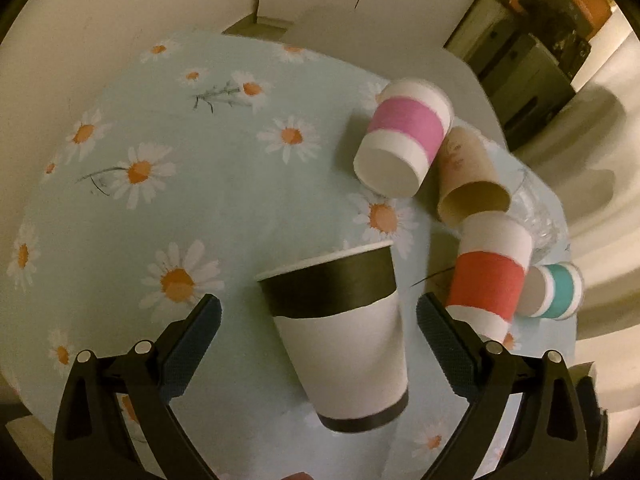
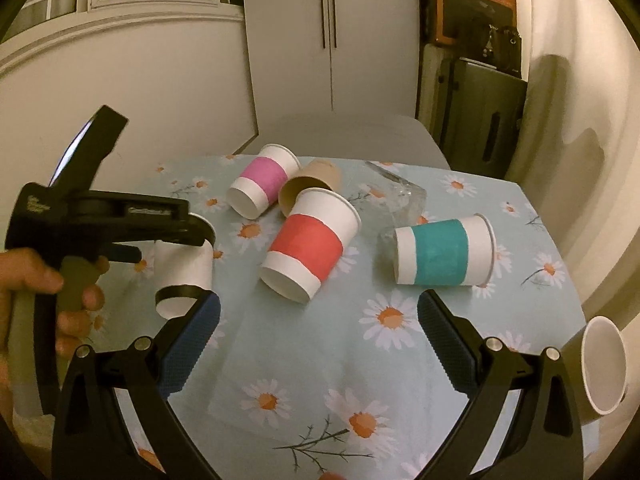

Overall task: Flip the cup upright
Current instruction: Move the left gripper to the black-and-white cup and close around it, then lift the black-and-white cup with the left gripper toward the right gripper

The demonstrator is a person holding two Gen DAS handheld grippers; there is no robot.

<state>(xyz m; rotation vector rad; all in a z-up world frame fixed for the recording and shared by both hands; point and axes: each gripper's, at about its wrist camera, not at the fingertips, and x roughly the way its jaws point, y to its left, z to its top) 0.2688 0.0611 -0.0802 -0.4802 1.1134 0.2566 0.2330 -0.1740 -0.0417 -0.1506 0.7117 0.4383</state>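
Note:
A white paper cup with black bands stands upright on the daisy tablecloth, between the fingers of my left gripper. The jaws are wide open and do not touch the cup. In the right wrist view the same cup is at the left, partly hidden by the left gripper held in a hand. My right gripper is open and empty above the cloth, short of the other cups.
Pink-banded, brown, red-banded and teal-banded cups lie on their sides with a clear glass behind. Another cup lies at the table's right edge. Cupboards and boxes stand behind.

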